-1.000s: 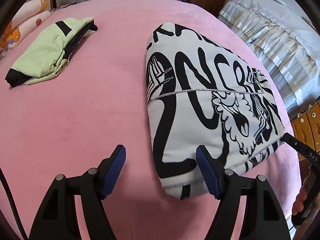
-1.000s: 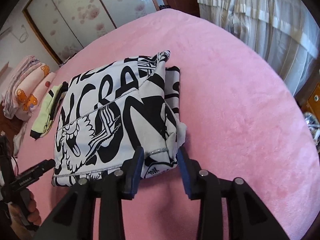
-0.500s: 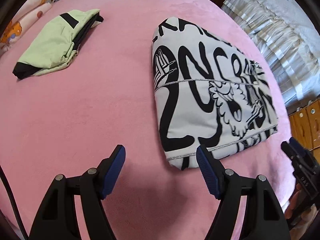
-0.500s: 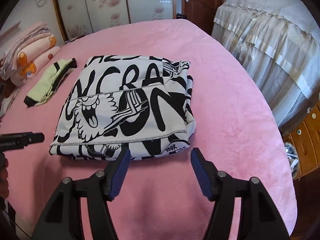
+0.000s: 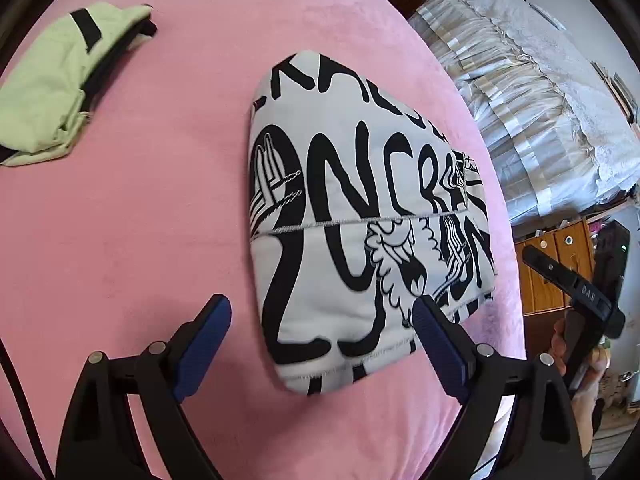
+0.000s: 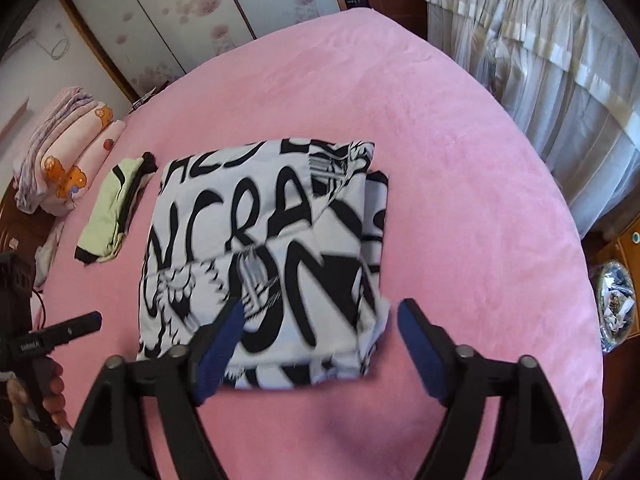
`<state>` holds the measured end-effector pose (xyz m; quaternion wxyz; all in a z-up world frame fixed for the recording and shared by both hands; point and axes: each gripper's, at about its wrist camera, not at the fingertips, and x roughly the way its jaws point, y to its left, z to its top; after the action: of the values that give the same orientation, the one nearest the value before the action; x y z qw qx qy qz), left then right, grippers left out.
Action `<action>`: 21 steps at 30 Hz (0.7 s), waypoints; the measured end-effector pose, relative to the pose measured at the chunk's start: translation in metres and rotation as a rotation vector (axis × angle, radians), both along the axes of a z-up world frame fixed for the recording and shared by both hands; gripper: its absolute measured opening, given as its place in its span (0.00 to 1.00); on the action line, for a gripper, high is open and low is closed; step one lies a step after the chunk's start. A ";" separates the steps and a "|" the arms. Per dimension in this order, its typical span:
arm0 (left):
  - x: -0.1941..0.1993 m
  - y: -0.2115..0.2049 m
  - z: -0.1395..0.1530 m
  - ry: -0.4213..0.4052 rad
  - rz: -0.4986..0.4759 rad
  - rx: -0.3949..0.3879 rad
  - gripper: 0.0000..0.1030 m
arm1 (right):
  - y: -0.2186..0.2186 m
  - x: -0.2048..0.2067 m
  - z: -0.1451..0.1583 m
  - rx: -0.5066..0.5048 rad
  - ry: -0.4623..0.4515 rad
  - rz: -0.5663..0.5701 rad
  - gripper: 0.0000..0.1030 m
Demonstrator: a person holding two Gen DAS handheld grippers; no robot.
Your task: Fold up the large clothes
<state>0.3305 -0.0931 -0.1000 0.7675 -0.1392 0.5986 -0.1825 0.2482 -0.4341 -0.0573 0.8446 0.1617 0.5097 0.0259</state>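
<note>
A: We've got both sets of jaws spread wide now. The right gripper (image 6: 320,336) was pinching the near corner of the folded black-and-white printed garment (image 6: 272,248) a second ago; its jaws have just been opening and nothing is clamped between its blue pads (image 6: 420,344).

B: Agreed. Our left gripper (image 5: 320,344) has just been opening wider too, and its pads press on nothing; the garment's near edge merely shows between them.

A: Outward from there, the garment (image 5: 360,216) lies folded flat on the pink bedspread (image 5: 160,200), as before. We've pulled both grippers back from it.

B: The folded green garment (image 5: 60,92) sits well apart to its left, unmoved. Stacked bedding (image 6: 64,156) lies beyond it.
</note>
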 end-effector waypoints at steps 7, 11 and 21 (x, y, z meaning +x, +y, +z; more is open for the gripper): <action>0.040 -0.010 -0.043 0.071 0.003 -0.049 0.89 | -0.033 0.056 -0.050 0.171 0.119 0.038 0.85; 0.047 -0.013 -0.069 0.114 0.024 -0.067 0.89 | -0.037 0.068 -0.086 0.234 0.188 0.077 0.87; 0.063 -0.033 -0.108 0.150 0.020 -0.188 1.00 | -0.015 0.095 -0.122 0.398 0.143 0.239 1.00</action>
<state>0.3935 -0.1264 -0.2077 0.7058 -0.2300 0.6332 -0.2191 0.3432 -0.4486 -0.1797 0.7489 0.2647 0.5685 0.2141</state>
